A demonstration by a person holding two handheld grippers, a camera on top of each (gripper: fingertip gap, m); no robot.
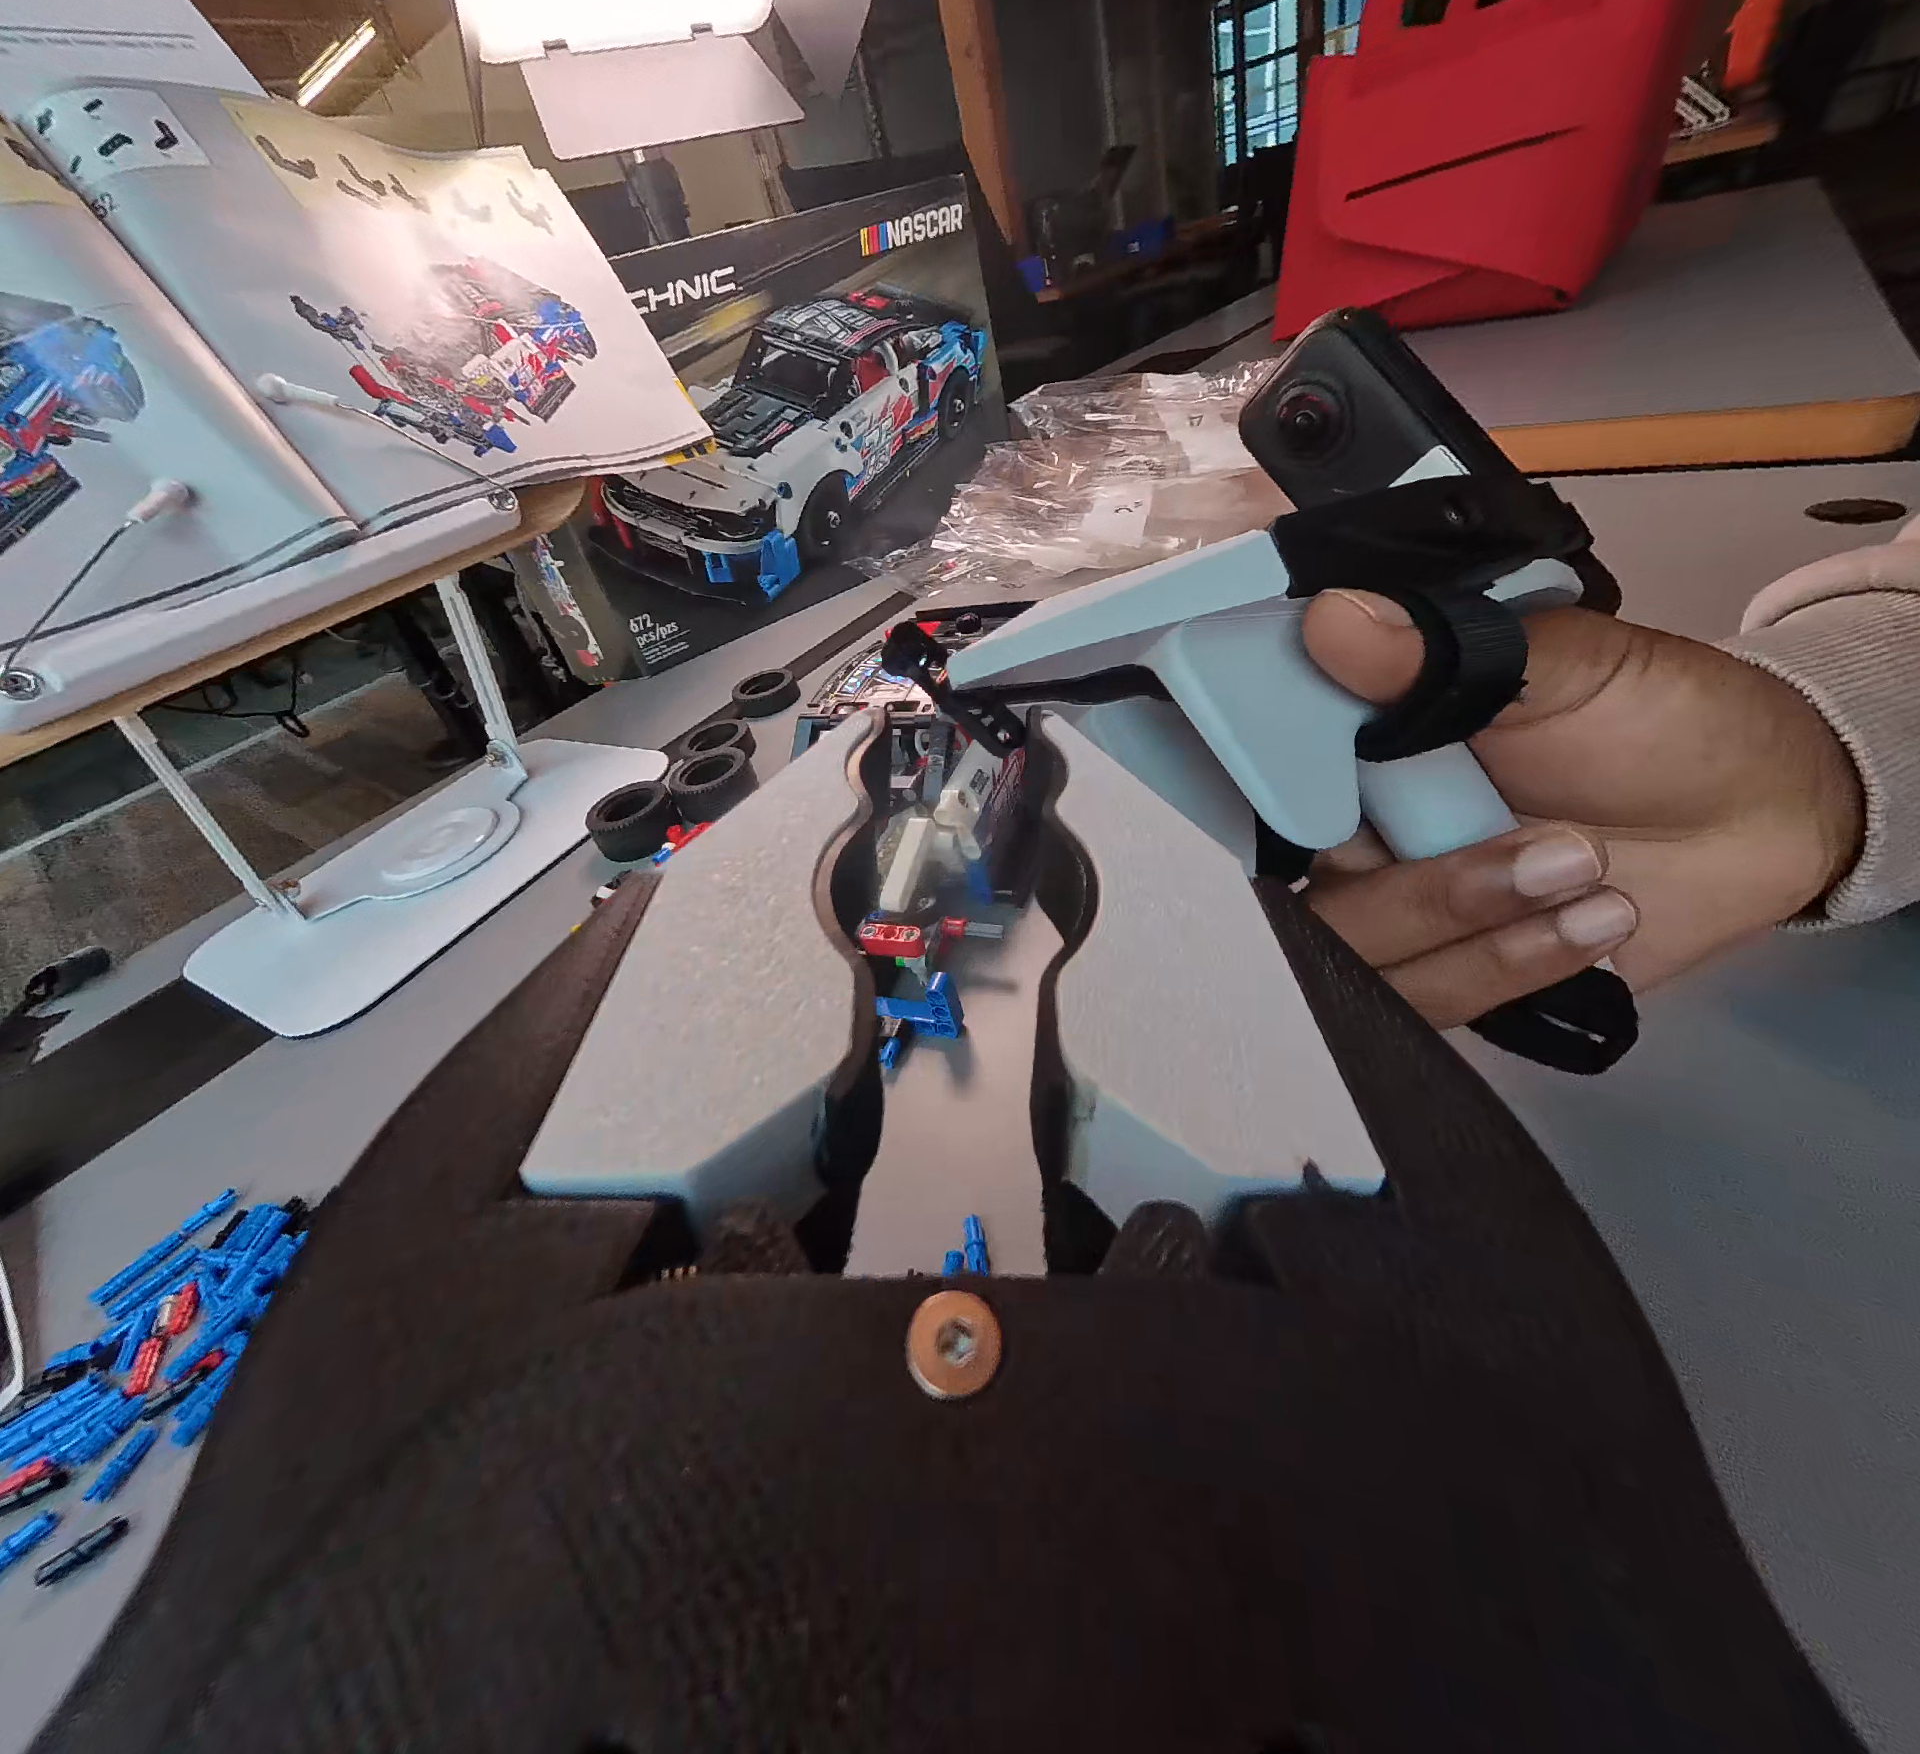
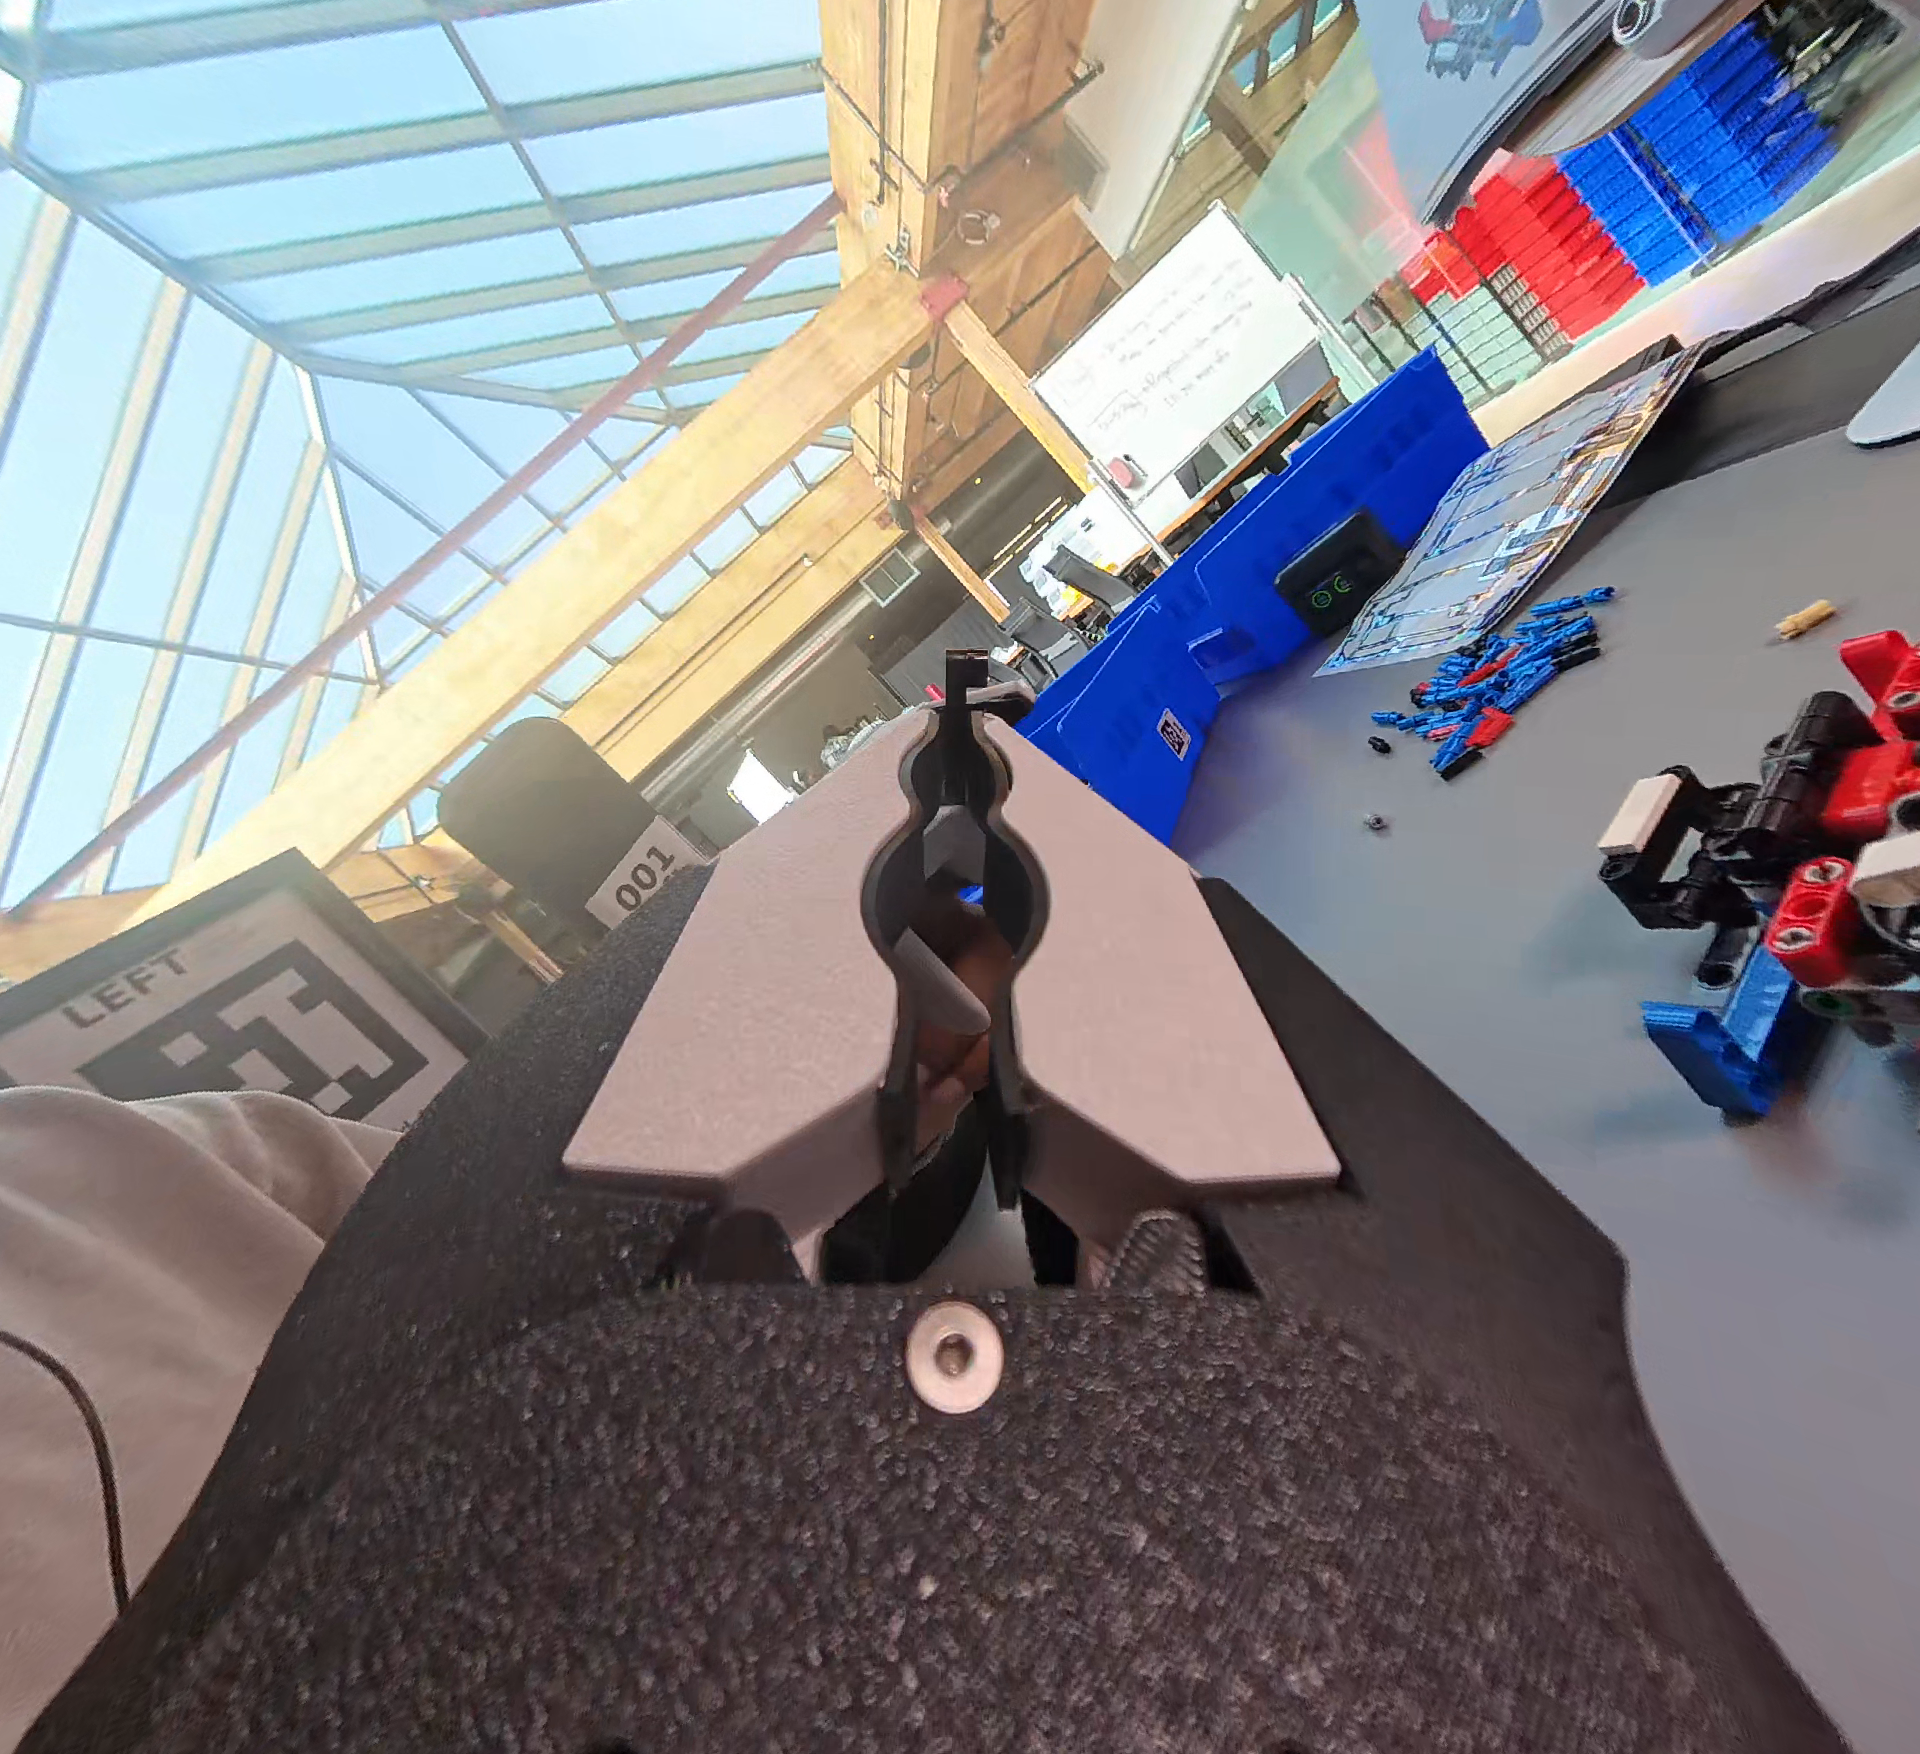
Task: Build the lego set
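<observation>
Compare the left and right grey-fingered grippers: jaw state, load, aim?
The left grey-fingered gripper has its jaws apart, with the partly built Lego car model showing between them; grip unclear. The right grey-fingered gripper is nearly closed, pinching a thin black Lego piece. Left aims down at the grey table; right tilts up toward the glass ceiling. Both have grey fingers on black bodies.

Tyres [image 1: 681,785] lie between the book stand [image 1: 343,883] and model [image 1: 935,831].
</observation>
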